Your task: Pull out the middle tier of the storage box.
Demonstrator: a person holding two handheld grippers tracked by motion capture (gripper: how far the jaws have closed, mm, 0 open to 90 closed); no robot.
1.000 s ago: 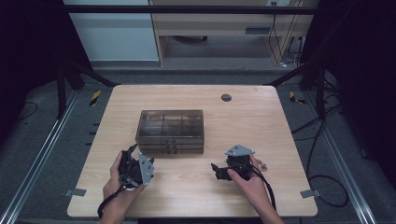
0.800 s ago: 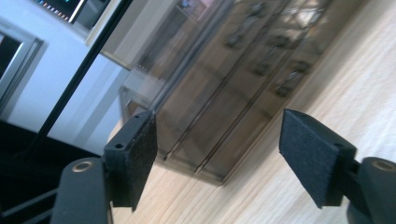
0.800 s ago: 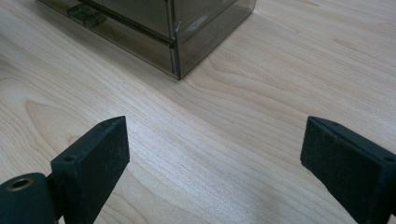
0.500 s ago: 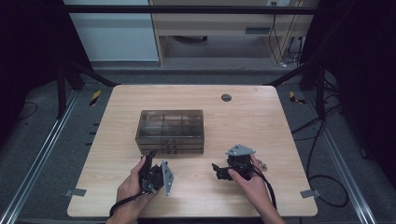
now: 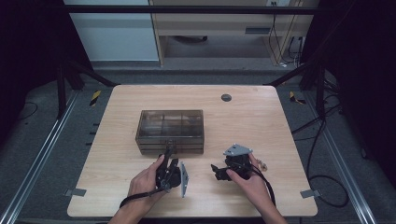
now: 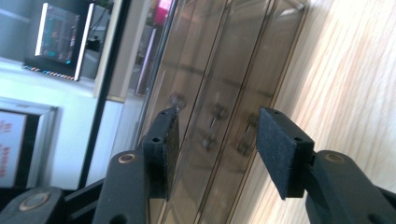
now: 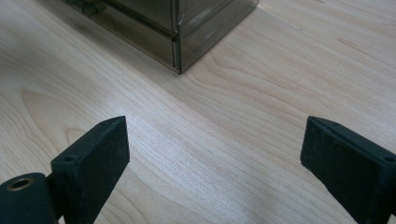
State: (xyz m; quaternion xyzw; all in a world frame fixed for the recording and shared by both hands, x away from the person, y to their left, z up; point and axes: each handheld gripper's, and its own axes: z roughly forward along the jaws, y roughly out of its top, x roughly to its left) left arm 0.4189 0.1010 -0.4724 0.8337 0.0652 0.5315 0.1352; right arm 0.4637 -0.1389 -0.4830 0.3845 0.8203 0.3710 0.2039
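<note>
A smoky see-through drawer box [image 5: 170,126] stands in the middle of the wooden table [image 5: 261,121]. My left gripper [image 5: 169,151], rolled onto its side, points at the box's front face just short of it. In the left gripper view the box [image 6: 219,70] looms close, with small drawer handles [image 6: 212,128] seen past the gap of my left gripper [image 6: 217,135]. Its jaws have just been closing and stand half apart, pads touching nothing. My right gripper [image 5: 215,171] rests to the right, open wide over bare wood [image 7: 212,149], with the box's corner [image 7: 154,23] ahead.
A small dark round cap [image 5: 226,97] is set in the tabletop behind the box. Metal frame rails [image 5: 42,154] run along both sides of the table. Cables [image 5: 322,140] lie on the floor at the right.
The left hand has slid right to the box's front and rolled onto its side, and its jaws have narrowed. The right hand has stayed put.
</note>
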